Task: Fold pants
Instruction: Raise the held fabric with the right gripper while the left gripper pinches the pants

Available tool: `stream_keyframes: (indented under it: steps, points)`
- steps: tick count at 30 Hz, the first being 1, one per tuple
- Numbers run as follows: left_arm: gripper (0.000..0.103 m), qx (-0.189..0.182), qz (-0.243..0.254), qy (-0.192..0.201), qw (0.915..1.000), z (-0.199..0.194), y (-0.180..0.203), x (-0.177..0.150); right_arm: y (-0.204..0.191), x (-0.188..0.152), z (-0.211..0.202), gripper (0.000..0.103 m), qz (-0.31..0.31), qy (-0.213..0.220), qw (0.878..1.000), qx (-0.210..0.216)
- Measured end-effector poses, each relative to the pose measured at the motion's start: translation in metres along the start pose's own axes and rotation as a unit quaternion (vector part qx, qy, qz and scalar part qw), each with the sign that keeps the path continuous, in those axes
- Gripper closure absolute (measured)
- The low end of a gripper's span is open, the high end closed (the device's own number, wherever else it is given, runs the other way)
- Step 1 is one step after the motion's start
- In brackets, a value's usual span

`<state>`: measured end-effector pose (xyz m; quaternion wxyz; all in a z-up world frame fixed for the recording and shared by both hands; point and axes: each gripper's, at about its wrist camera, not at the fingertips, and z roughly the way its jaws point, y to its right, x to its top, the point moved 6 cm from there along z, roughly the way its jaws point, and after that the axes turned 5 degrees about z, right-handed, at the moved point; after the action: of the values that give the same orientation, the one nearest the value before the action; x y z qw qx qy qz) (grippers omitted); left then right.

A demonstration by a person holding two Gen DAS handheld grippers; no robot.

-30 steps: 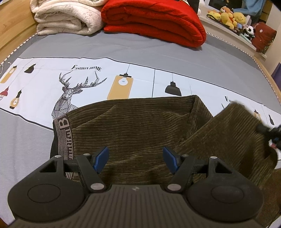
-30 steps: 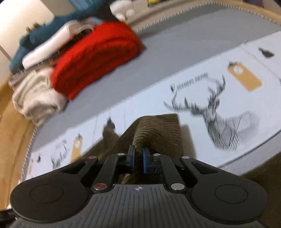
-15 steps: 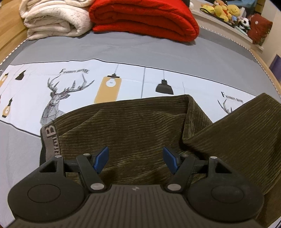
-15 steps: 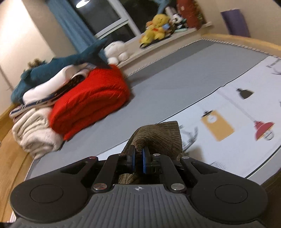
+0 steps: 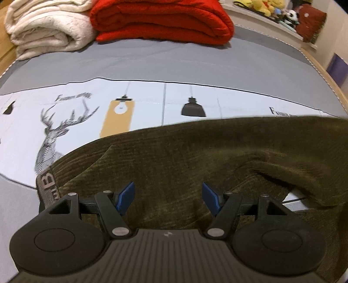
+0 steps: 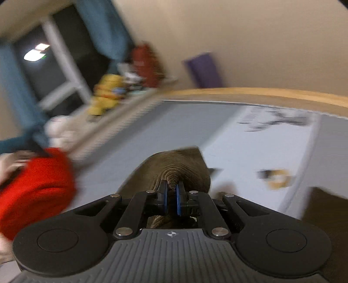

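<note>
Olive-brown corduroy pants (image 5: 174,156) lie on the bed, with the grey lettered waistband (image 5: 48,187) at the lower left. My left gripper (image 5: 167,196) is open and empty, hovering just over the pants near the waist. A lifted layer of the pants stretches away to the right (image 5: 293,141). My right gripper (image 6: 171,196) is shut on a bunched fold of the pants (image 6: 178,165) and holds it up above the bed. That view is blurred by motion.
A grey bedspread with a white printed band of deer and lamps (image 5: 121,113) covers the bed. A folded red blanket (image 5: 161,19) and a cream blanket (image 5: 47,28) lie at the far edge. Plush toys (image 6: 108,93) sit on a ledge beyond. A wooden bed frame (image 6: 261,93) borders the mattress.
My right gripper has swung around with the pants fold, its view turning from the blankets toward the wall. The lifted pants layer has spread wider across the lower layer. My left gripper stays open.
</note>
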<state>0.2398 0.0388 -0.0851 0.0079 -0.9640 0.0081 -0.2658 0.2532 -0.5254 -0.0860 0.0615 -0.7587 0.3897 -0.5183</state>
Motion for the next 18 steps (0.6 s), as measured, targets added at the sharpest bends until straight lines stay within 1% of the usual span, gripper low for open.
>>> stream_keyframes:
  steps: [4,5,7,9,10,11,12,13,14,15,16,18]
  points:
    - [0.030,-0.032,0.026,-0.007,0.9991,0.012,0.013,-0.002,0.041,-0.011,0.044,0.094,0.021,-0.041,0.996,-0.079]
    - [0.030,-0.050,0.033,-0.012,0.9981,0.016,0.019,-0.003,0.048,-0.015,0.055,0.090,0.023,-0.052,0.995,-0.087]
    - [0.030,-0.089,0.048,-0.022,0.9947,0.020,0.032,-0.008,0.057,-0.022,0.071,0.090,0.023,-0.077,0.994,-0.078]
    - [0.030,-0.132,0.074,-0.030,0.9880,0.023,0.052,-0.014,0.059,-0.022,0.080,0.090,0.012,-0.092,0.995,-0.044]
    - [0.030,-0.151,0.088,-0.033,0.9841,0.023,0.061,-0.018,0.061,-0.018,0.079,0.087,0.009,-0.091,0.995,-0.036]
    - [0.030,-0.171,0.106,-0.037,0.9789,0.023,0.072,-0.022,0.062,-0.011,0.077,0.081,0.013,-0.080,0.996,-0.033]
    - [0.030,-0.183,0.126,-0.039,0.9743,0.023,0.083,-0.026,0.065,-0.003,0.072,0.078,0.021,-0.064,0.997,-0.031]
    - [0.030,-0.186,0.144,-0.040,0.9711,0.024,0.091,-0.030,0.068,0.005,0.067,0.072,0.032,-0.048,0.998,-0.024]
    - [0.030,-0.183,0.161,-0.042,0.9689,0.026,0.099,-0.035,0.071,0.011,0.060,0.069,0.040,-0.036,0.998,-0.019]
    - [0.030,-0.174,0.179,-0.045,0.9673,0.028,0.104,-0.040,0.077,0.019,0.057,0.068,0.046,-0.028,0.998,-0.019]
    - [0.030,-0.159,0.195,-0.051,0.9665,0.033,0.107,-0.044,0.083,0.024,0.054,0.068,0.052,-0.026,0.998,-0.027]
    - [0.030,-0.127,0.218,-0.064,0.9654,0.043,0.110,-0.052,0.102,0.028,0.046,0.068,0.081,-0.042,0.994,-0.054]
